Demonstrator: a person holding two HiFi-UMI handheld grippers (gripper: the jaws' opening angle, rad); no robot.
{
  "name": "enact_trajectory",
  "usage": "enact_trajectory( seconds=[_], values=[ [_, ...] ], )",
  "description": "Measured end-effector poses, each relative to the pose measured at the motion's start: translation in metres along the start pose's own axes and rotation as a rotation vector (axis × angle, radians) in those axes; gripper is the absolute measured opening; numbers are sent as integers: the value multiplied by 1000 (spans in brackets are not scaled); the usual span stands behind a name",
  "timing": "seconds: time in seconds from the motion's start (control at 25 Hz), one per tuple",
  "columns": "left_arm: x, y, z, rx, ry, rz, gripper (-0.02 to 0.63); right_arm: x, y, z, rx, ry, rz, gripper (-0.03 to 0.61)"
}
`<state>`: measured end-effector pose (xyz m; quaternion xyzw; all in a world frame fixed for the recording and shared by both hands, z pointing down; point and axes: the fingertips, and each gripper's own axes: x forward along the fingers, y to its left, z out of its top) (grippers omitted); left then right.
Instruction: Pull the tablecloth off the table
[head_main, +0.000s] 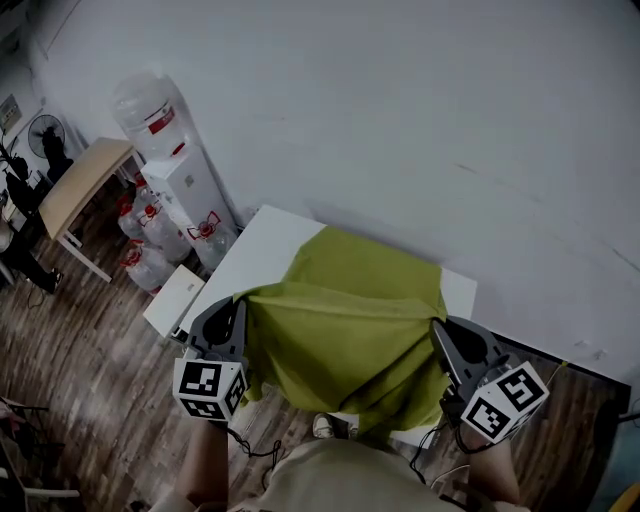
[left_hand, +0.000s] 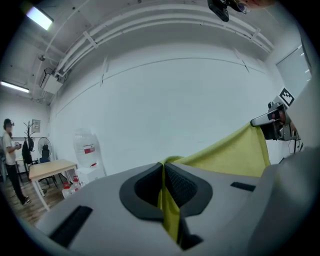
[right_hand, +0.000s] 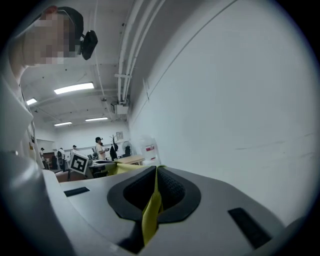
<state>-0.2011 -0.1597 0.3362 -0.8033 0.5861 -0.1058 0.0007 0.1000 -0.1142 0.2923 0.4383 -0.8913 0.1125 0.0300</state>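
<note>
The yellow-green tablecloth (head_main: 345, 330) is held lifted and bunched over the near part of the white worktop (head_main: 255, 245), while its far part lies on the surface. The fingers of the left gripper (head_main: 236, 308) are pressed together on the cloth's near left edge. Those of the right gripper (head_main: 441, 332) are pinched on its near right edge. The cloth is spanned between both grippers.

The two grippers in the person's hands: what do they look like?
Both the left gripper and the right gripper are grey plastic, tapering to two jaws lined with black ribbed pads. Each carries a white cube printed with black square markers, and a thin black cable trails from the left one.
</note>
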Motion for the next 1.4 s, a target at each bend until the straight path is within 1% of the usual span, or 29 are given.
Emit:
enact_trajectory(
  seconds=[0.16,0.32,0.48,0.56,0.8,1.0,1.24,1.4],
  values=[
    [7,-9,-31,-12,72,-22,25,4,-12,-36,40,70,-17,32],
    [12,-16,-59,-30,133,-38,25,10,-25,-72,73,138,-53,32],
    [19,-25,-84,-42,199,-60,25,13,-30,-96,125,180,-34,32],
    [19,-25,-90,-45,217,-65,25,15,-30,-100,142,185,-27,32],
    [22,-21,-98,-49,238,-63,25,23,-31,-103,125,199,-23,32],
    [27,-20,-98,-43,244,-68,25,29,-37,-103,132,202,-21,32],
    [29,-18,-92,-40,248,-66,25,33,-39,-99,111,212,-17,32],
    [31,-18,-91,-12,251,-79,25,36,-39,-99,101,223,-4,32]
  ],
)
